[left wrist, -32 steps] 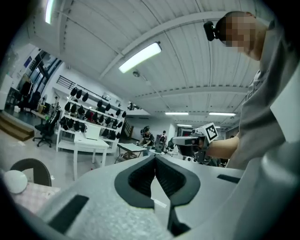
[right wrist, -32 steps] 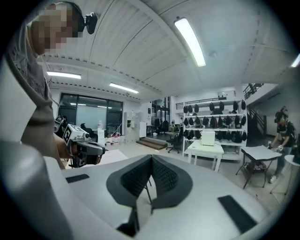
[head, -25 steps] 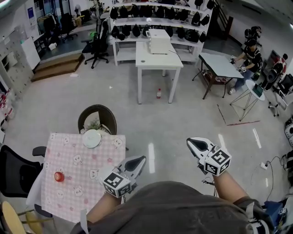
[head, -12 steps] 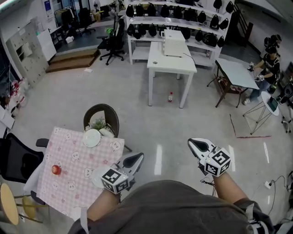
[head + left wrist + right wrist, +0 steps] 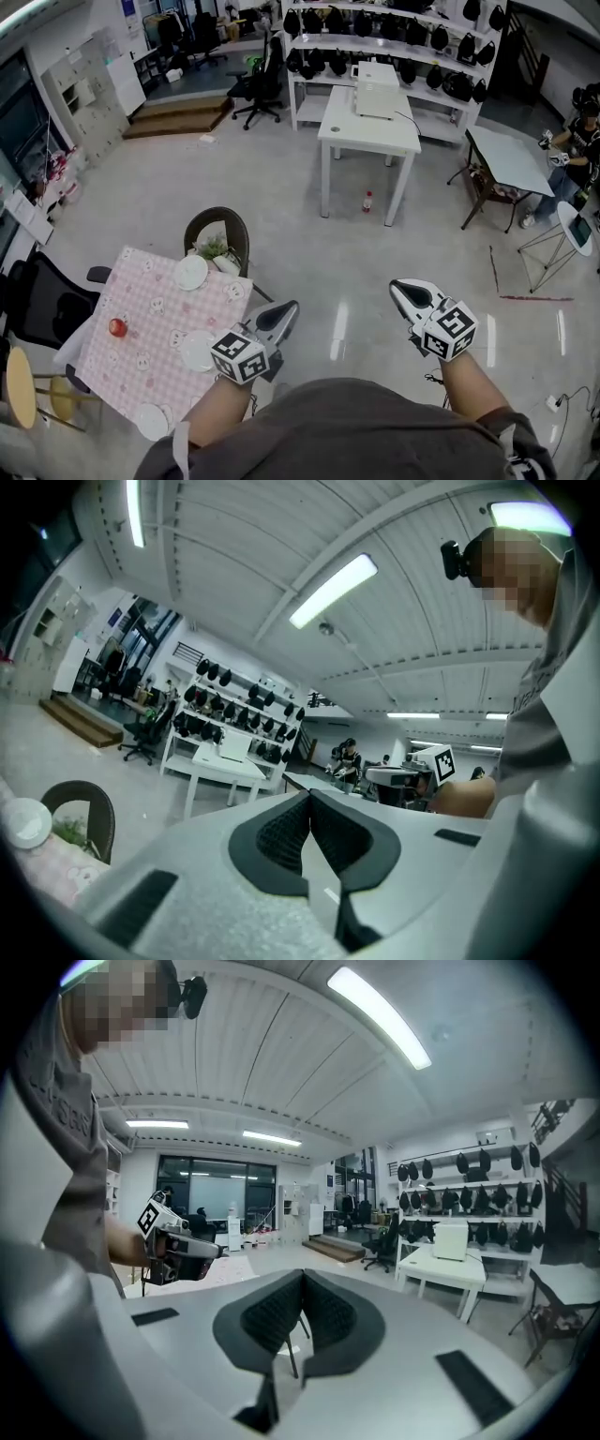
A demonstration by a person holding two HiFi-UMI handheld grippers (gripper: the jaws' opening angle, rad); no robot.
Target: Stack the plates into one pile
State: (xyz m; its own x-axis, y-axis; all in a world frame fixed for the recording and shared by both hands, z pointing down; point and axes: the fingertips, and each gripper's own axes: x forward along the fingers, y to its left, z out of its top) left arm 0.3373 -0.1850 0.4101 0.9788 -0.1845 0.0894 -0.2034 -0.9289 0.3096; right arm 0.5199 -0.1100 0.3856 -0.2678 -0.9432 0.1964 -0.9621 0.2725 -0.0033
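Note:
A small table under a pink checked cloth (image 5: 141, 305) stands at the lower left of the head view. Three white plates lie apart on it: one at the far edge (image 5: 190, 273), one near my left gripper (image 5: 199, 351), one at the near corner (image 5: 152, 421). The far plate (image 5: 26, 822) also shows at the left edge of the left gripper view. My left gripper (image 5: 285, 312) is shut and empty, just right of the table. My right gripper (image 5: 404, 292) hangs over bare floor, shut with nothing between its pads. Each gripper shows in the other's view: the left gripper (image 5: 178, 1241) and the right gripper (image 5: 412, 772).
A red round fruit (image 5: 117, 327) lies on the cloth. A dark round-backed chair (image 5: 217, 234) with a plant stands behind the table, a black office chair (image 5: 42, 300) and a yellow stool (image 5: 19, 384) to its left. A white table (image 5: 370, 117) and a bottle (image 5: 367, 201) are farther off.
The view has swung and closed in on the checked table, so two more plates have come into sight. Both grippers have travelled along with the person and stay shut.

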